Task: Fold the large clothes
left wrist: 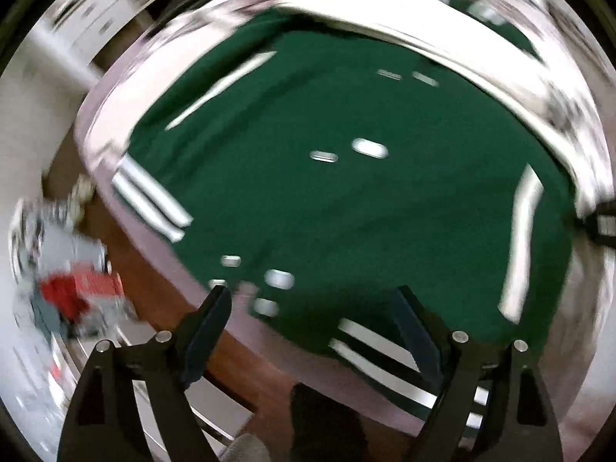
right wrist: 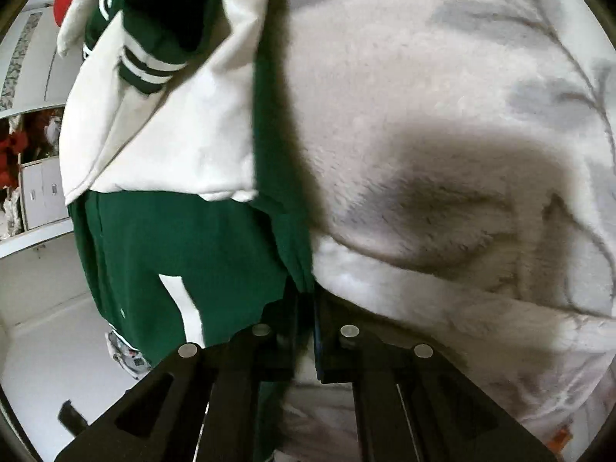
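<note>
At the bottom of the right wrist view, the right gripper (right wrist: 306, 308) is clamped on a green edge of the jacket (right wrist: 184, 254); pull evenly so the fabric stays taut. The left gripper (left wrist: 312, 300), jaws wide and empty, hovers over the jacket, spread mid-frame across the pale blanket (right wrist: 442, 115). Its 2 fingers should pinch the striped hem (left wrist: 369, 350) squarely.

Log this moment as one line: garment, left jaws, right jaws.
garment: green varsity jacket with white sleeves, spread out | left gripper: jaws open, empty | right gripper: jaws shut on jacket edge

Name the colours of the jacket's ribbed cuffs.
Green with white stripes on the jacket cuff, clearest in the right wrist view.
</note>
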